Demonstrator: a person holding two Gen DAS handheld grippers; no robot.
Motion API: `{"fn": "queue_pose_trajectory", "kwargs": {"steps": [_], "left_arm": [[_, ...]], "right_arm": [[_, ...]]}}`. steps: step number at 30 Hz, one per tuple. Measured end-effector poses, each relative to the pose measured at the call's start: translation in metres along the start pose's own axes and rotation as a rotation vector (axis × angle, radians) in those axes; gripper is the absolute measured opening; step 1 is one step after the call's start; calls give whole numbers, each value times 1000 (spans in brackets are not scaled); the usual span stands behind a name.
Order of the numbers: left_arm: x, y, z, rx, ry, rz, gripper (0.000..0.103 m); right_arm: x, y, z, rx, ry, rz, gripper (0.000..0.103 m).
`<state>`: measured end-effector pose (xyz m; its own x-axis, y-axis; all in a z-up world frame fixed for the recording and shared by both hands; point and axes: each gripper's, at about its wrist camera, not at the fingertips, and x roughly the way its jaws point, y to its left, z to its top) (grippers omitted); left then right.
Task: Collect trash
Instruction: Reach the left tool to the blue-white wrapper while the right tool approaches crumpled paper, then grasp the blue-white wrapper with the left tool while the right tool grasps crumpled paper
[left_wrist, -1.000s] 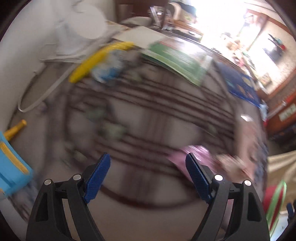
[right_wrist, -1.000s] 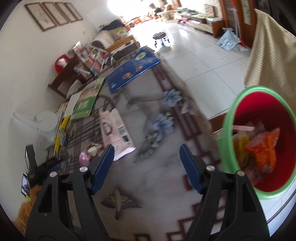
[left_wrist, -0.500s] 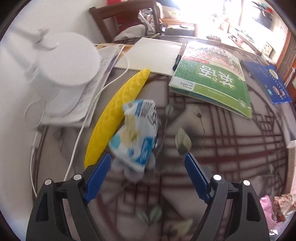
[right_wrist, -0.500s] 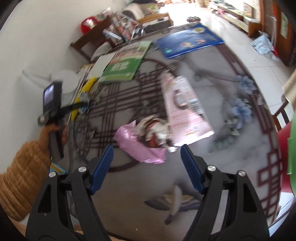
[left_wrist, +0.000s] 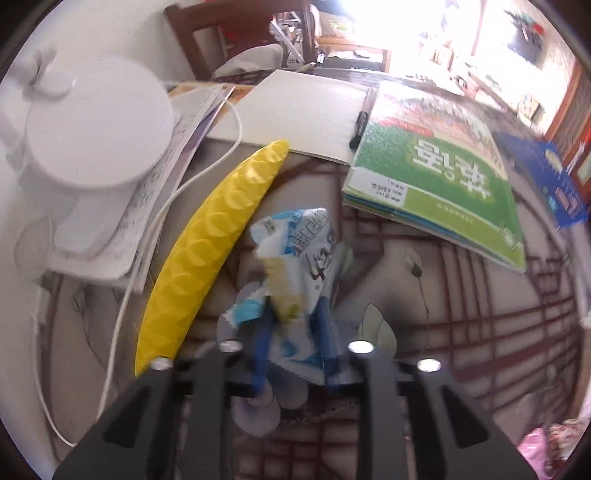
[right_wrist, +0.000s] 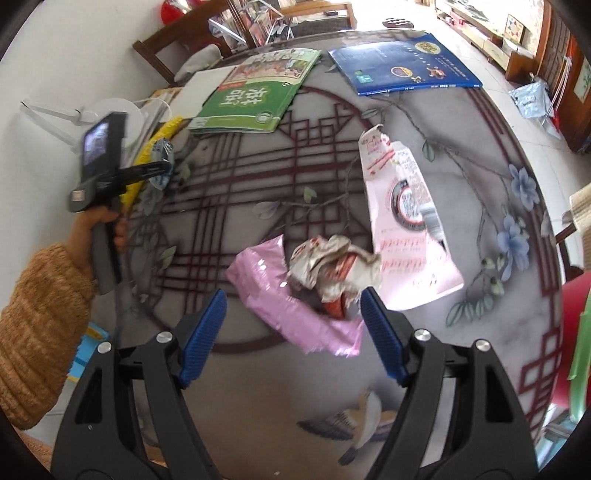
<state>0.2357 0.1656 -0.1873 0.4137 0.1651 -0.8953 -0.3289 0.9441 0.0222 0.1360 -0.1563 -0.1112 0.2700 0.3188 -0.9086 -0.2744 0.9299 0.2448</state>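
With left tongs (left_wrist: 293, 326) pressed together on the lower end of the blue-and-white snack wrapper (left_wrist: 295, 254), gripped low, probably so that the limp film would hang clear instead of folding away. Could not tell whether it was lifted off the table (left_wrist: 480, 332). Found that wrapper at the middle of the left view, just beside the yellow ridged case (left_wrist: 210, 251) at 10 o'clock and short of the green book (left_wrist: 436, 177) at 1 o'clock. Took it from the near side, likely to avoid snagging the case or the white cable (left_wrist: 122, 295) at 9 o'clock. Held right tongs (right_wrist: 293, 301) spread wide and empty, low over the table, framing the pink bag (right_wrist: 266, 291) and the crumpled wrapper (right_wrist: 332, 266) resting on it, dead centre of the right view. Apparently lined up to take both in one bite. Noted a torn pink-and-white pouch (right_wrist: 406, 221) lying flat at 2 o'clock of that pile, touching it or nearly so. Noted also the red bin (right_wrist: 576, 314) at 4 o'clock past the table's edge, seemingly set there to be handy for drops. Judged the collecting partway done, with three pieces on the table besides the one pinched.
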Motion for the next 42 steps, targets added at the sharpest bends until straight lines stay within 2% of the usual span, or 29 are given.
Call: {"fn": "queue_pose_trajectory", "kwargs": {"steps": [4,10,12,13,15,17,19,21,23,24,25,31,42], "left_arm": [[-20,9,-18,-92,16,-120,11],[-46,-6,-59,-79,52,-236,12],[-47,-9,-66,-64,67,-242,14],[-45,-9,-67,-57,71,-236,19],[-42,-11,-68,-47,80,-223,22],[-37,-12,-66,-43,87,-210,31],[-36,-14,-67,-41,86,-196,46],[-32,-18,-67,-30,87,-184,47],[-30,-21,-68,-10,91,-168,38],[-32,-21,-67,-3,90,-166,20],[-36,-21,-67,-10,84,-173,11],[-69,-21,-66,-32,24,-201,9],[-128,-65,-88,51,-40,-292,9]], "right_arm": [[16,1,14,-62,20,-52,73],[53,-10,19,-63,106,-66,66],[58,-11,17,-69,111,-86,56],[57,-12,17,-79,105,-97,53],[54,-15,17,-68,96,-85,40],[44,-21,18,-34,65,-60,36],[33,-23,17,-15,26,-54,35],[21,-24,17,-1,-8,-40,35],[9,-23,17,6,-41,-31,35],[3,-22,17,9,-57,-29,35],[-6,-22,16,17,-85,-22,35],[-30,-25,13,48,-164,8,35],[-61,-35,-8,87,-247,32,35]]}}
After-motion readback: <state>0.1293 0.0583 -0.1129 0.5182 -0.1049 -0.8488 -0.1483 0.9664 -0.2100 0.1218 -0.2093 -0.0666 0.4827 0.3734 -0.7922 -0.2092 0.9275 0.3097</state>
